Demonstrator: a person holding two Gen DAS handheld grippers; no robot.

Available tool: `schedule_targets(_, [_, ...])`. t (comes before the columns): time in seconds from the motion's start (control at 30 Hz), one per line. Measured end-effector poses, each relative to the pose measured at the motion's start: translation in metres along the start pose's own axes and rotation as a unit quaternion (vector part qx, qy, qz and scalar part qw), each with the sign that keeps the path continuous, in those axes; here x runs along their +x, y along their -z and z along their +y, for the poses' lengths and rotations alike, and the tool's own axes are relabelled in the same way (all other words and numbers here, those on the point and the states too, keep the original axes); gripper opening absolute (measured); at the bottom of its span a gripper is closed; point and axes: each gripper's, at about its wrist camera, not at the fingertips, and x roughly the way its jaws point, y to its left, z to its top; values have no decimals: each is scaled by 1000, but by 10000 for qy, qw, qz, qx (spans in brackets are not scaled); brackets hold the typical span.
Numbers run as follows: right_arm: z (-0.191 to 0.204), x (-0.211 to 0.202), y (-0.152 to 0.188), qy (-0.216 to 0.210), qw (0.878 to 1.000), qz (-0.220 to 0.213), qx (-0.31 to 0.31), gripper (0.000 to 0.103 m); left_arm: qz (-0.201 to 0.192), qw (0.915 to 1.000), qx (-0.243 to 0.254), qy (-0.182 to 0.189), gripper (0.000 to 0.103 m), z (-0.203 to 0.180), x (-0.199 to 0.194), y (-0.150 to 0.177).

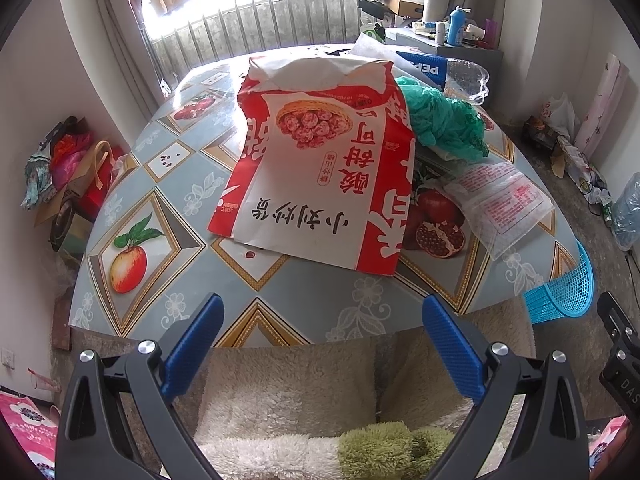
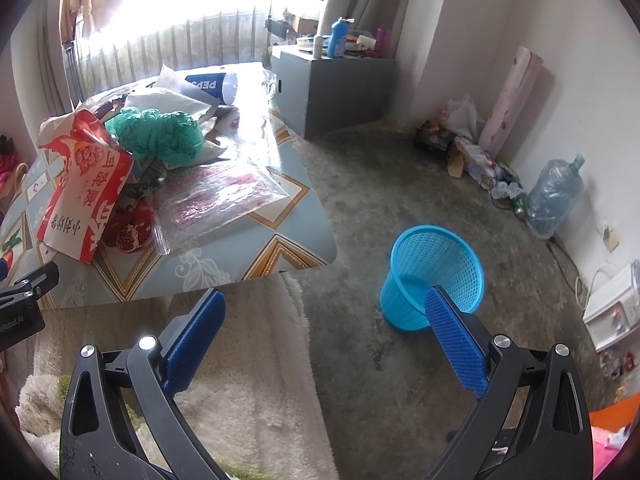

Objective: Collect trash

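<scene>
Trash (image 1: 320, 168) near table (image 1: 280, 280) edge | grippers (both) wide — basket (image 2: 432, 276) floor-side

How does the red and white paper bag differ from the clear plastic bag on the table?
The red and white paper bag is opaque and puffed up, its torn top open; the clear plastic bag is see-through and lies flatter. The paper bag looks larger. Both carry red print and rest on the table.

One paper bag (image 1: 320, 168), one basket (image 2: 434, 276).
</scene>
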Motion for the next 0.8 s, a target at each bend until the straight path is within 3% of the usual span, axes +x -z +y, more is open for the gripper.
schedule_targets(0.8, [5,0,1,-13,10000,-6,-13,95,40,10000,-28,-14,97,3,3,-2])
